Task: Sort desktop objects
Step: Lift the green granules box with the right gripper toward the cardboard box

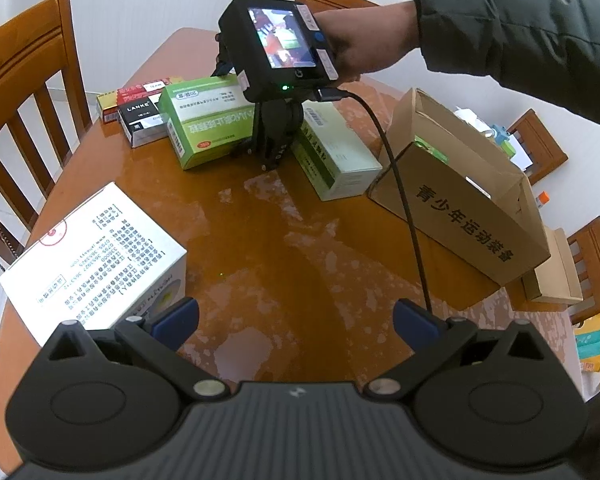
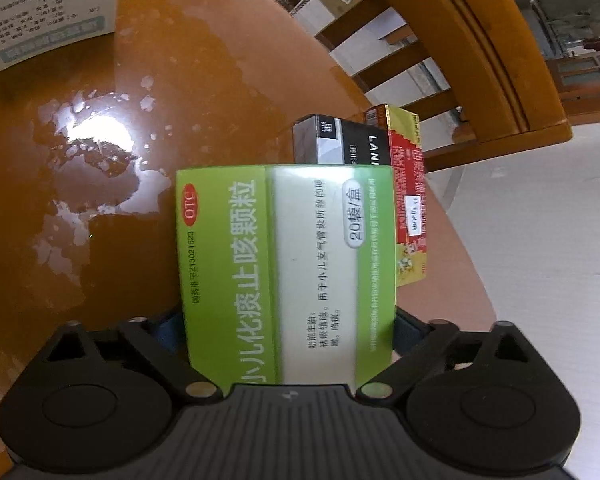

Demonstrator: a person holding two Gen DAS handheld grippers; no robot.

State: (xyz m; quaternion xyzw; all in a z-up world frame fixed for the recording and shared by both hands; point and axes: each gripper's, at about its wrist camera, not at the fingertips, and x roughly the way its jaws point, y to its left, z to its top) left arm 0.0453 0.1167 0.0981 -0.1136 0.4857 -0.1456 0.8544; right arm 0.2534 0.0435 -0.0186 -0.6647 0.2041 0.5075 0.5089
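Left wrist view showed the left tool (image 1: pixel 296 322) hovering wide apart with nothing between its blue pads, above the glossy brown surface (image 1: pixel 284 248). Near left lay a white printed box (image 1: pixel 96 256); at far right stood an open cardboard carton (image 1: pixel 460 196). At the far side, the right tool (image 1: pixel 276 136), held by the person's right hand (image 1: pixel 364 40), was set around a green medicine box (image 1: pixel 204 124) lying between a black LANKE box (image 1: pixel 140 120) and a pale green box (image 1: pixel 336 156). Right wrist view showed that green medicine box (image 2: pixel 288 272) filling the gap between the tool's fingers (image 2: pixel 410 330), resting on the surface beside a red-and-gold box (image 2: pixel 410 200).
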